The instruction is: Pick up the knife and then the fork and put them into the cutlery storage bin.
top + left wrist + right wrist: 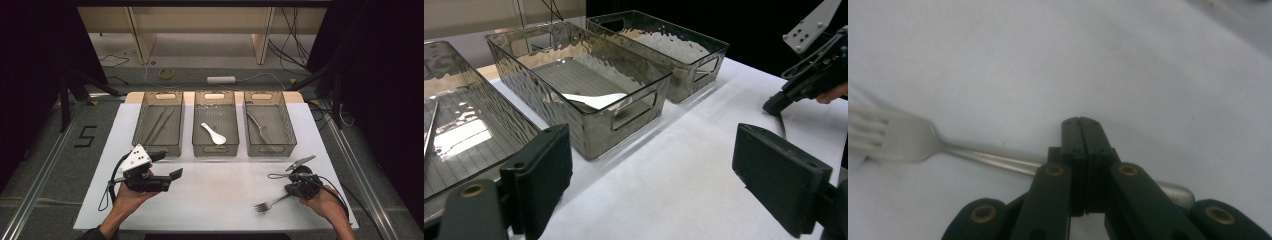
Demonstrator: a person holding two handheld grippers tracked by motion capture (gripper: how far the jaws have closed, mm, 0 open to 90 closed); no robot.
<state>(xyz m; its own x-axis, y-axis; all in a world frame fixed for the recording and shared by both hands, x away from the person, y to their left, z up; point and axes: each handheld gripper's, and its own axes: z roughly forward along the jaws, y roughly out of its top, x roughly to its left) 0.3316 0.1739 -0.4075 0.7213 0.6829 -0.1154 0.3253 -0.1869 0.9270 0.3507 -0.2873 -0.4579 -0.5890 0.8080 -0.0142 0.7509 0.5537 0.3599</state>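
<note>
The right gripper (1083, 125) has its fingers pressed together on the fork (908, 140) handle, it seems — low over the table (210, 200). The fork is thin, hard, slippery metal, so hold mid-handle. The left gripper (167, 167) fingers are apart — empty.

The white table (215, 195) carries three clear bins (215, 130) and a fork (270, 203).

Left gripper (167, 167) fingers spread wide; right gripper (1081, 125) fingers pressed together.
</note>
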